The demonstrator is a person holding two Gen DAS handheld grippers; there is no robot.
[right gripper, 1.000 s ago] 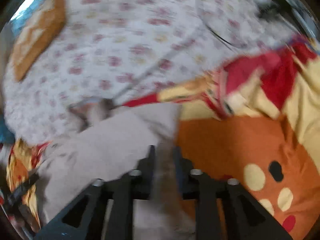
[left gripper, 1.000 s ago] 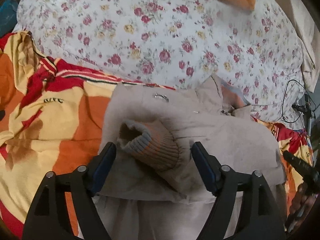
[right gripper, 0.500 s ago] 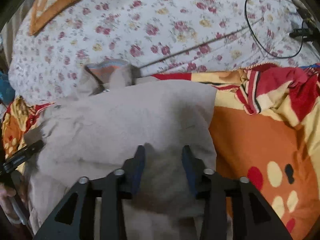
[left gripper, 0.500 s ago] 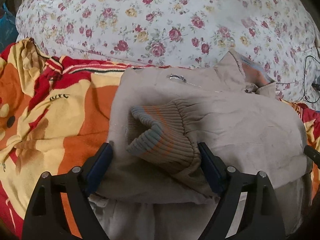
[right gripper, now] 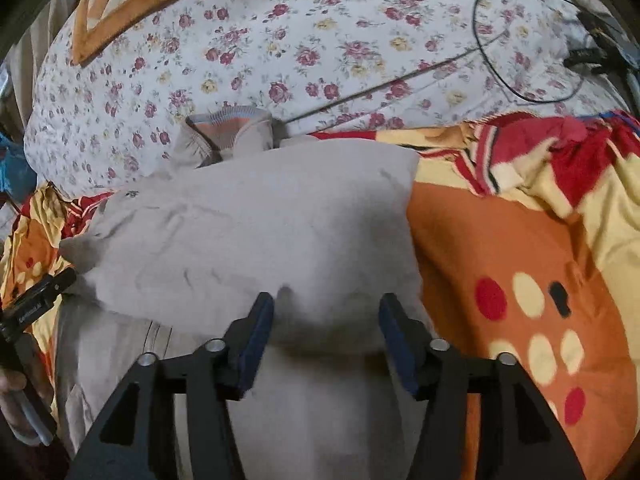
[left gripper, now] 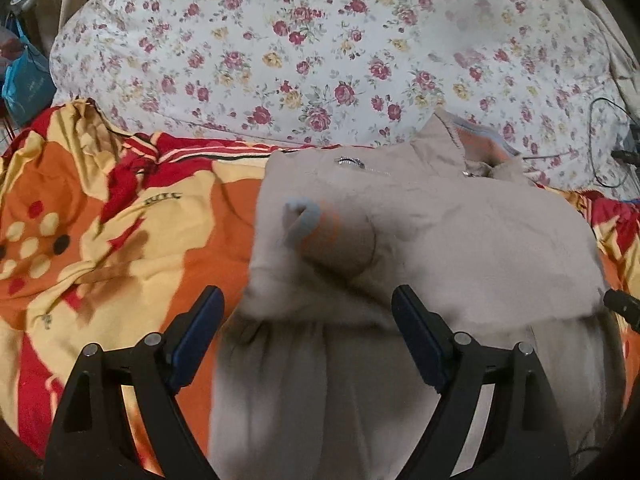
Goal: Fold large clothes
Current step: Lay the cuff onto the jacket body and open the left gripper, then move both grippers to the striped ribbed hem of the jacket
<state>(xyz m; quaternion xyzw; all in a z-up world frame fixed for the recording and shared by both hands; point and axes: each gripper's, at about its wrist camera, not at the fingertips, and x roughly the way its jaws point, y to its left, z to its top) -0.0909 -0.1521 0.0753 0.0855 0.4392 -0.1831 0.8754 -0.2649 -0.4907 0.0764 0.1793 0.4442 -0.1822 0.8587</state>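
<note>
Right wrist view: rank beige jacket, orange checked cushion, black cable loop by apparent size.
1. beige jacket, fills the middle of the view, though it is nearest the camera.
2. and 3. orange checked cushion and black cable loop: similar span, both far off; the cushion is cut by the frame edge, so unranked.

Left gripper hangs wide above the beige jacket, nothing pinched; right gripper, jaws opening, straddles its folded edge.

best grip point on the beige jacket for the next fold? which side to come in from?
Probably the near folded edge of the jacket, approached from the near side, low, one claw at each end. That edge bulges thick and lifts off the layer beneath, so fingers can slip under. The ribbed cuff lying loose on top may slide off.
</note>
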